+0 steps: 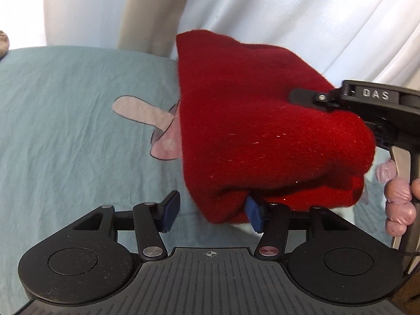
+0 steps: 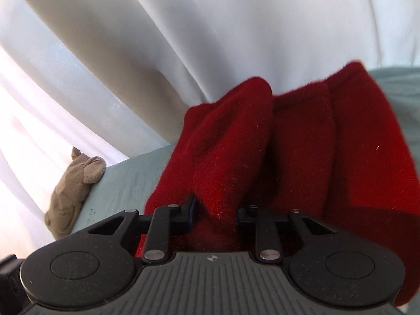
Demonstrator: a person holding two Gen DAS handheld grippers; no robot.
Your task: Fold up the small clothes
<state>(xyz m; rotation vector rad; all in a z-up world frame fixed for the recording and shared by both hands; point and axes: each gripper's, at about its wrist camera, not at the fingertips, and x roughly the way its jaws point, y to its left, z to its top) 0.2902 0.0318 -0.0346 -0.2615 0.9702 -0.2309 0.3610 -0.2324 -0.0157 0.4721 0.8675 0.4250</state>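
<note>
A red fleece garment (image 1: 262,131) hangs bunched above a light blue sheet (image 1: 65,131). My right gripper (image 2: 216,211) is shut on a thick fold of the red garment (image 2: 236,144), which fills the gap between its jaws. In the left wrist view one of its fingers (image 1: 307,95) presses into the cloth from the right. My left gripper (image 1: 212,212) is open just under the garment's lower edge. The cloth rests against its right blue pad (image 1: 254,216), while the left pad (image 1: 170,210) stands free over the sheet.
A person's hand in a pink glove (image 1: 399,204) grips the right tool's handle. The sheet carries a pale cartoon print (image 1: 141,111). White curtains (image 2: 183,39) hang behind the bed. A grey plush toy (image 2: 73,189) lies at the sheet's far edge.
</note>
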